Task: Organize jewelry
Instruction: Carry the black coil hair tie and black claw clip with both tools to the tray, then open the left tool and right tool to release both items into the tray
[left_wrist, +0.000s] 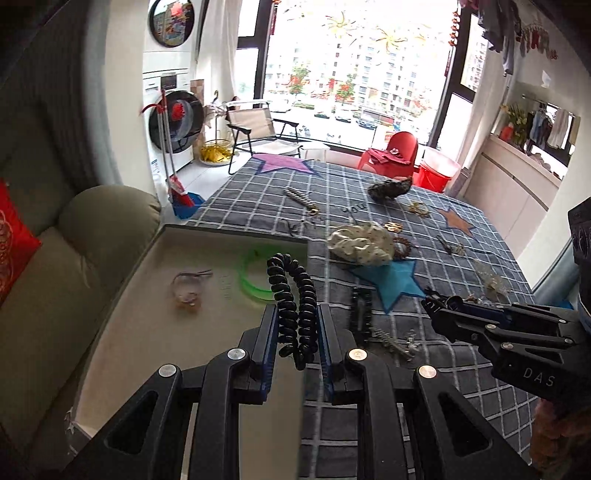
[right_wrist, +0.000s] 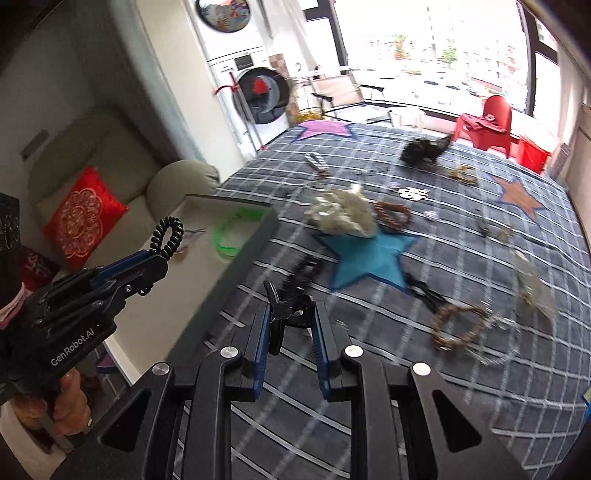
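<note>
Item in transit: left tongs (left_wrist: 295, 325) gripping black spiral coil hair tie (left_wrist: 293, 306) over shallow beige tray (left_wrist: 122, 325), right tongs (right_wrist: 290, 325) gripping black plastic claw clip (right_wrist: 286, 314) above checked worktop (right_wrist: 369, 406), both awaiting release into tray.

Each camera sits close behind its own claw, looking steeply down across the checked bedspread (left_wrist: 424, 373) towards the window (left_wrist: 354, 70). Both views share the open box (left_wrist: 140, 295) and the blue star (right_wrist: 365, 258).

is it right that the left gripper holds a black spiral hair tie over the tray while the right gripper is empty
Not quite. The left gripper does hold the black spiral hair tie over the tray, but the right gripper is not empty: the right wrist view shows a black clip between its fingers.
</note>
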